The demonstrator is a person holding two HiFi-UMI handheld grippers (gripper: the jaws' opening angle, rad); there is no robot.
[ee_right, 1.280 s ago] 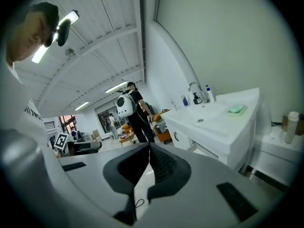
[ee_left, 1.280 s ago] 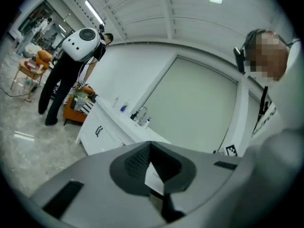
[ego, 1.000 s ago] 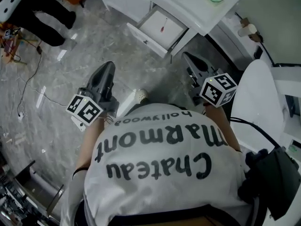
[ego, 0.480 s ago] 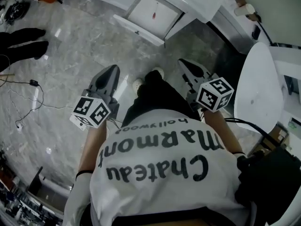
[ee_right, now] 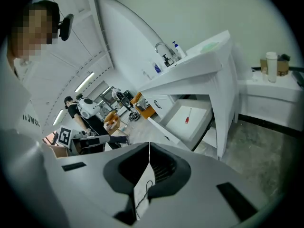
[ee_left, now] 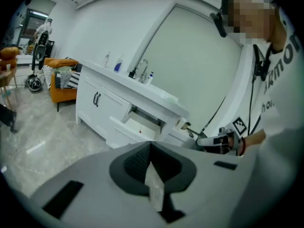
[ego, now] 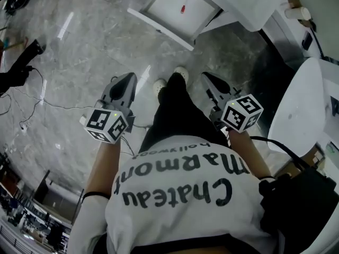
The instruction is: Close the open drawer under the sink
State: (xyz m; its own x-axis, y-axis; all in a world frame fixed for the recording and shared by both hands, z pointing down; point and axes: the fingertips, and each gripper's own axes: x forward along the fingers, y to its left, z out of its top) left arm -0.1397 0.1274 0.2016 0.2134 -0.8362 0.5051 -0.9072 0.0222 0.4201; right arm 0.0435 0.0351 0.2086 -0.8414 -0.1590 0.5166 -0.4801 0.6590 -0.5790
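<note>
The white drawer (ego: pixel 177 9) stands pulled out from the sink cabinet (ego: pixel 249 4) at the top of the head view, with a small red tool (ego: pixel 183 8) lying inside. It also shows in the left gripper view as the open drawer (ee_left: pixel 137 127), and in the right gripper view as the drawer (ee_right: pixel 187 120). My left gripper (ego: pixel 126 81) is shut and empty, held over the marble floor well short of the drawer. My right gripper (ego: pixel 207 78) is likewise shut with nothing between its jaws. In their own views, the left gripper (ee_left: pixel 151 148) and right gripper (ee_right: pixel 149 148) both point towards the cabinet.
A white rounded fixture (ego: pixel 296 110) stands at the right, with a black bag (ego: pixel 302 205) below it. Cables (ego: pixel 32 105) trail over the floor at the left. My shoes (ego: pixel 177 75) are between the grippers. Another person (ee_right: pixel 71 108) stands far back.
Both grippers have sunk lower and tipped down. The drawer has slid towards the top of the head view, and my leg has stepped forward between the grippers.
</note>
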